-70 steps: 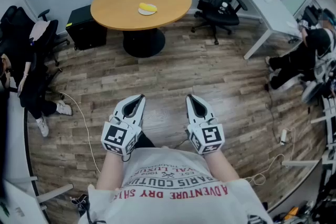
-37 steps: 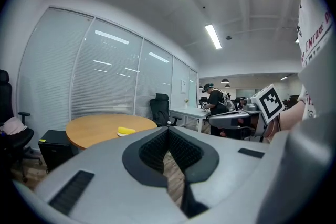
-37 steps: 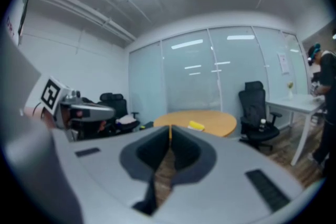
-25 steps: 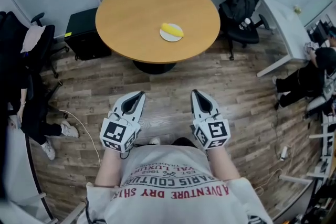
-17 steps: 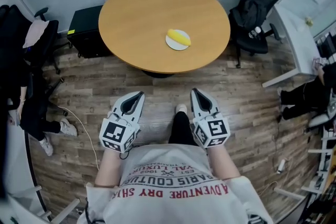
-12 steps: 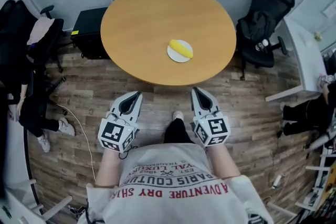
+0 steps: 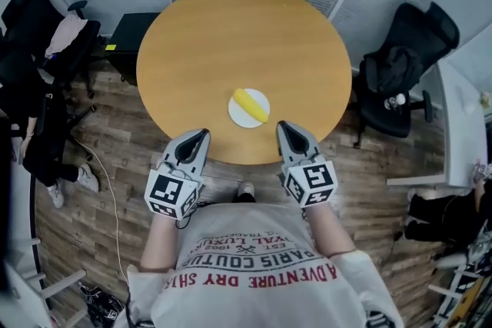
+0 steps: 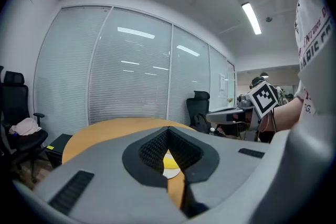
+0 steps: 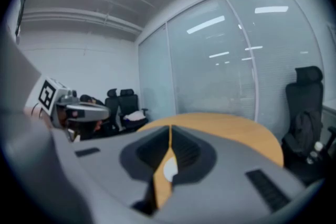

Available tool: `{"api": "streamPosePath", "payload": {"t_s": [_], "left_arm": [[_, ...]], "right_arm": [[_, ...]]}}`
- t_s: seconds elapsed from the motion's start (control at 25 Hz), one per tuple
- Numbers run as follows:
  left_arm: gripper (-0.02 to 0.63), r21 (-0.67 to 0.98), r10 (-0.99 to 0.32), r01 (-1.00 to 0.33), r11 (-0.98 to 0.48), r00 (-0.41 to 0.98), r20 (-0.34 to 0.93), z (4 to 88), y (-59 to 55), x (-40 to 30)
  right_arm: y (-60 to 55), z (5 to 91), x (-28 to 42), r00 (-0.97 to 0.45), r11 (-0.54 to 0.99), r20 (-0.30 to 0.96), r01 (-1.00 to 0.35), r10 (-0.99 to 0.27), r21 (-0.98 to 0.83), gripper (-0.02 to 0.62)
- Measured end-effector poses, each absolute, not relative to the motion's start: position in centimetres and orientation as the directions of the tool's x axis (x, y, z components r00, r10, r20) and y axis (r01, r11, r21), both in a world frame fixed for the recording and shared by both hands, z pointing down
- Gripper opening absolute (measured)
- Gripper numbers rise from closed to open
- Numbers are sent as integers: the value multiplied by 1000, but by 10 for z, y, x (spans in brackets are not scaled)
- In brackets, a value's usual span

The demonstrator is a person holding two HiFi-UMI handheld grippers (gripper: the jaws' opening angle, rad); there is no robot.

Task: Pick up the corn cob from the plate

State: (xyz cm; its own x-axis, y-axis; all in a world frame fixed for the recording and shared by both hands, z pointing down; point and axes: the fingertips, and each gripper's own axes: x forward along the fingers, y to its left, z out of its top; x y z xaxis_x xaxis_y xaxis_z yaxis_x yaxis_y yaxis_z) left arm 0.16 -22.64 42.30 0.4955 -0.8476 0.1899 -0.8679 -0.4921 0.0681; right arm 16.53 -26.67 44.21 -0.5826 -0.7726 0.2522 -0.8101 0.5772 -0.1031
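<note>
A yellow corn cob (image 7: pixel 250 103) lies on a small white plate (image 7: pixel 241 116) near the front of a round wooden table (image 7: pixel 231 34). My left gripper (image 7: pixel 202 135) and right gripper (image 7: pixel 282 126) reach just over the table's near edge, on either side of the plate and short of it. Both point forward with jaws shut and nothing in them. In the left gripper view, the left gripper (image 8: pixel 168 131) shows the corn cob (image 8: pixel 169 160) and plate (image 8: pixel 171 173) through the slit below its tips. The right gripper (image 9: pixel 169 128) shows only a bit of plate (image 9: pixel 169 169).
A black office chair (image 7: pixel 407 61) stands right of the table, with a white desk (image 7: pixel 461 127) beyond it. More black chairs with clothes (image 7: pixel 42 34) are at the left. A black box (image 7: pixel 127 31) sits by the table's far left. A cable (image 7: pixel 114 196) runs across the wooden floor.
The table and plate have come much closer as the person walked up. Both grippers went from over the floor to the table's near edge, jaws unchanged.
</note>
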Motion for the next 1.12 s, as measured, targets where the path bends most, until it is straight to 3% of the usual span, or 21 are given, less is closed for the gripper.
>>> {"api": "streamPosePath", "payload": {"t_s": [0.36,0.8,0.84,0.92,1.12], "left_arm": [[32,105,-860,-893,-438,450,242,449,-282,18],[32,123,-832,-882,-455,470,295,495,-341,-2],[32,132,-829,-882,-453,471,301,501,-345,-6],[32,153,-824,-881,-448,473,312,513,-352,-13],[32,174,-825,-887,-428,462,326,532,-365,-29]], "right_arm": [[-329,489,167,-647,638,366,-753,-669,-163,31],[-372,577,124,-607,693,618,-708,-500,-135,32],[-375,586,121,-600,700,642,-701,-477,-135,40],[-380,607,114,-579,713,693,-688,-429,-133,137],[-385,652,100,-504,742,796,-662,-336,-106,207]]}}
